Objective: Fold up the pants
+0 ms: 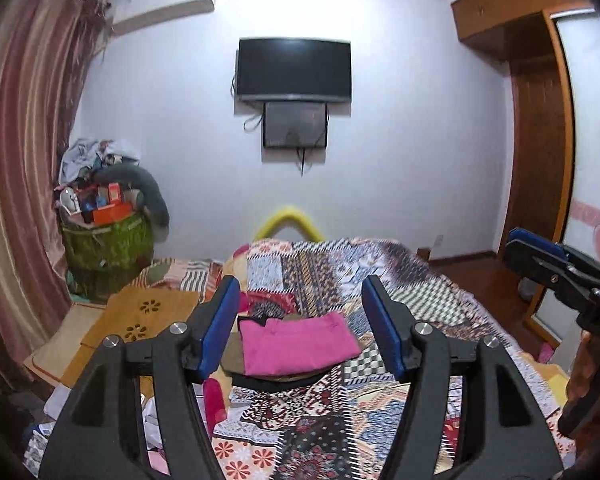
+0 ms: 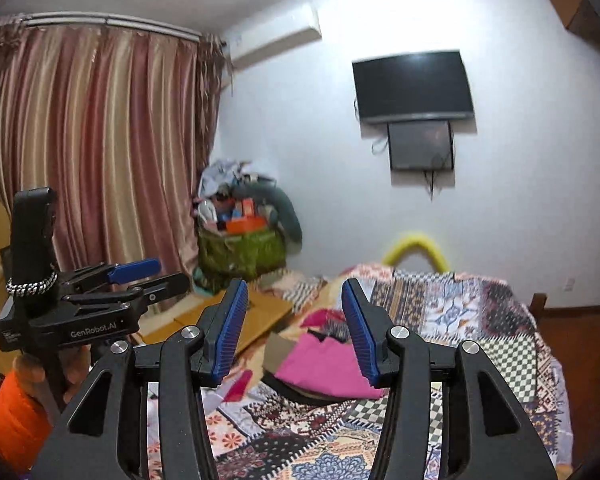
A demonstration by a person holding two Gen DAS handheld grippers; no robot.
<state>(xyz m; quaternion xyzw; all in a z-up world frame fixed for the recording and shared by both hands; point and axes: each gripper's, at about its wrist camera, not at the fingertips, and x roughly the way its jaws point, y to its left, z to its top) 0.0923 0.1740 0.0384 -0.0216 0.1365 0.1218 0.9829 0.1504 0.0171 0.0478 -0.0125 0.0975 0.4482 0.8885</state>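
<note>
Pants: folded pink cloth pants lie on a stack atop the patchwork-quilted bed. Soft, light, limp; I judge folded edges the best hold. My left gripper and right gripper stand apart, empty.

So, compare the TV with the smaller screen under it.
The TV is wider and mounted higher; the smaller screen hangs directly below it, its top edge tucked behind the TV. The TV looks solid black; the smaller screen is greyer, with cables dangling. Both are dark and wall-mounted.

Pink pants lay folded flat atop small clothes stack on patchwork bedspread, mid-bed.
</note>
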